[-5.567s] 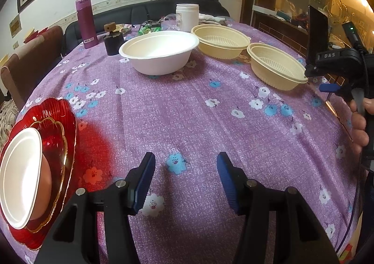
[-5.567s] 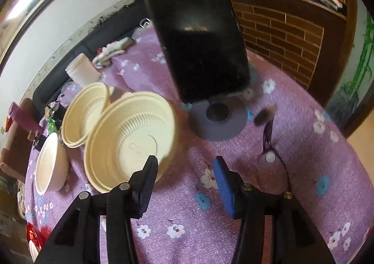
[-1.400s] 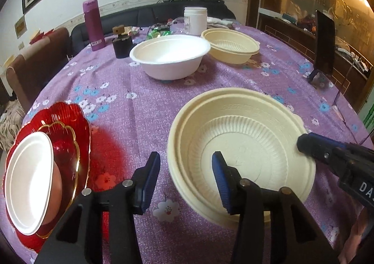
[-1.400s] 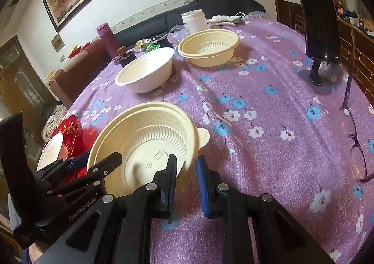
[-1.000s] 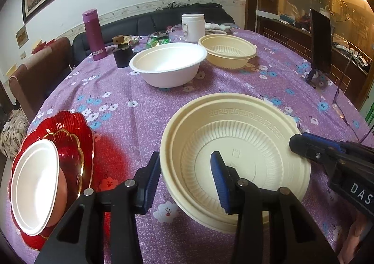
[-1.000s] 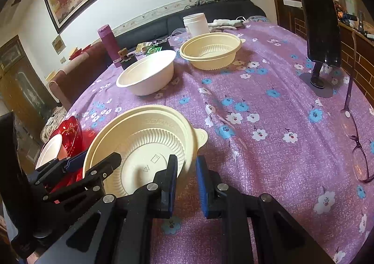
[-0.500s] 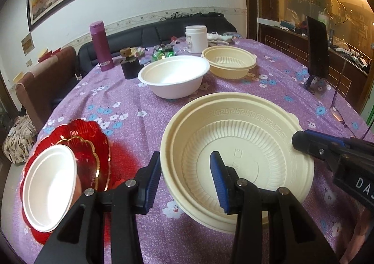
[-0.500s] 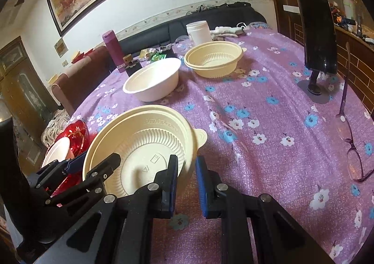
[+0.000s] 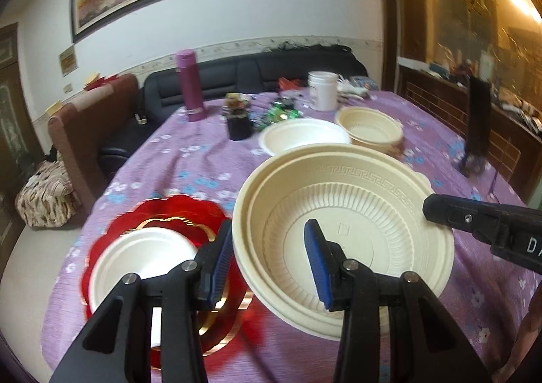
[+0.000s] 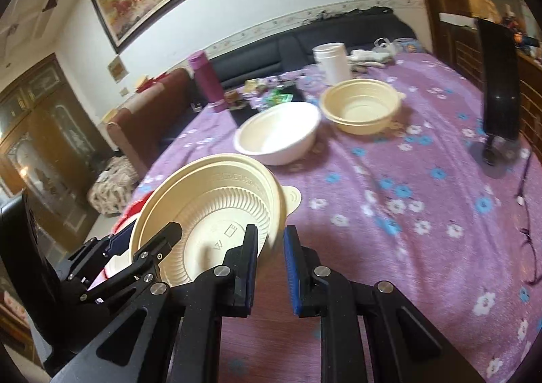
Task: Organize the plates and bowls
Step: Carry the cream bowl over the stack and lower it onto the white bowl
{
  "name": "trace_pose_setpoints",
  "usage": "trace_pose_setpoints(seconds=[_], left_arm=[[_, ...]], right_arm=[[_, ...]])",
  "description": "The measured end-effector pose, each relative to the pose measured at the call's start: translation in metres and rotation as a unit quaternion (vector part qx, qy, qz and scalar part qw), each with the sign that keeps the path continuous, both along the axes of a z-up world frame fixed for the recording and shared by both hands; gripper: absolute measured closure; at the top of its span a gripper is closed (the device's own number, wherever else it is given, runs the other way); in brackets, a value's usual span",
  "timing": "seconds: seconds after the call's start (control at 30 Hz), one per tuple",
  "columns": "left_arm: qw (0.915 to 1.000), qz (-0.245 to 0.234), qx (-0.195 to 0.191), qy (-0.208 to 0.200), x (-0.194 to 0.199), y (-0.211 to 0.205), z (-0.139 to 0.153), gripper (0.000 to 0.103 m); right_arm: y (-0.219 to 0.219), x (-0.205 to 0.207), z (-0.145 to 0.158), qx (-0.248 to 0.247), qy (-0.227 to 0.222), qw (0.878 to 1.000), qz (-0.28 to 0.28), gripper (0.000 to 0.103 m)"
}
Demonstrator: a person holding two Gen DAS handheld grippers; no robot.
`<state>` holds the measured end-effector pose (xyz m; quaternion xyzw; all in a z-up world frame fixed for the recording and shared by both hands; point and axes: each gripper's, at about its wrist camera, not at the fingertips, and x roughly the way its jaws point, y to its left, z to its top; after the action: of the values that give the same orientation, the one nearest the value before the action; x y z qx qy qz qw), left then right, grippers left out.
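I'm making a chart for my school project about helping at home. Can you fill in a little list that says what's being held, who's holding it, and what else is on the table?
held thing: ribbed cream plastic bowl, lifted off the table
left gripper: shut across the bowl's near rim
right gripper: shut on the bowl's opposite rim
below left: small white paper bowl on scalloped red plate
farther back: large white bowl, second cream bowl
table cover: purple flowered cloth
other things: magenta flask, white jar
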<state>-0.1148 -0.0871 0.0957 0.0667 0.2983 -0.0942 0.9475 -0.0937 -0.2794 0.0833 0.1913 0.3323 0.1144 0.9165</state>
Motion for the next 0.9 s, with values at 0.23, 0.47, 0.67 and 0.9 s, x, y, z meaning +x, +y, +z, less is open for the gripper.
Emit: trace_pose_setpoints(seconds=[0.23,0.47,0.67,0.9], left_arm=[[0.9979,0.063,-0.010,-0.008,0.001,0.058,0.009,0.062],[0.9921,0.124,-0.018,0.001,0.006,0.113,0.003,0.062],[0.9880,0.151,-0.025,0.018,0.010,0.143,-0.009,0.061],[0.9852,0.163,-0.033,0.041,0.015,0.156,-0.026,0.061]], right_arm=[[0.052,0.024,0.018,0.007,-0.005,0.999,0.054,0.085],[0.114,0.050,0.016,-0.005,0.008,0.994,0.107,0.085],[0.152,0.069,0.002,-0.019,0.029,0.990,0.133,0.085],[0.171,0.079,-0.009,-0.036,0.042,0.988,0.148,0.085]])
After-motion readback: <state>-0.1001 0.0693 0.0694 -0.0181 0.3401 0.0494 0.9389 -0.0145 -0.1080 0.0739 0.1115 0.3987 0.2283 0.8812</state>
